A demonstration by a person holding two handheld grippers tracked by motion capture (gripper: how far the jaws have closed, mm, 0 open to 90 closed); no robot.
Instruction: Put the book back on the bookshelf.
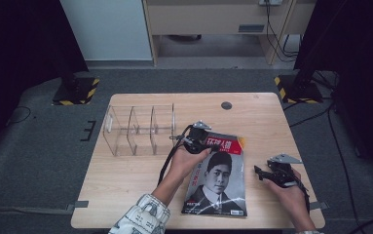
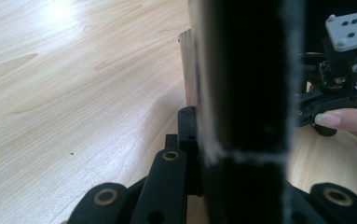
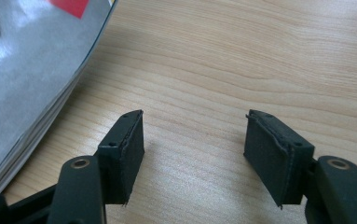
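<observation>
A magazine (image 1: 218,180) with a portrait on its cover lies on the wooden table (image 1: 125,175), its near end by the front edge. My left gripper (image 1: 196,141) is shut on the magazine's far left corner. In the left gripper view the page edges (image 2: 188,70) stand upright between the closed jaws of my left gripper (image 2: 198,114). To the right of the magazine, my right gripper (image 1: 258,172) rests low over the table, open and pointing left. The right gripper view has its jaws (image 3: 195,135) apart over bare wood, with the magazine's edge (image 3: 27,60) at the left.
A clear acrylic organiser (image 1: 140,129) with three compartments stands at the table's back left, just left of my left gripper. A small round hole (image 1: 226,105) sits near the far edge. The other gripper (image 2: 339,84) and a fingertip show at the right of the left gripper view.
</observation>
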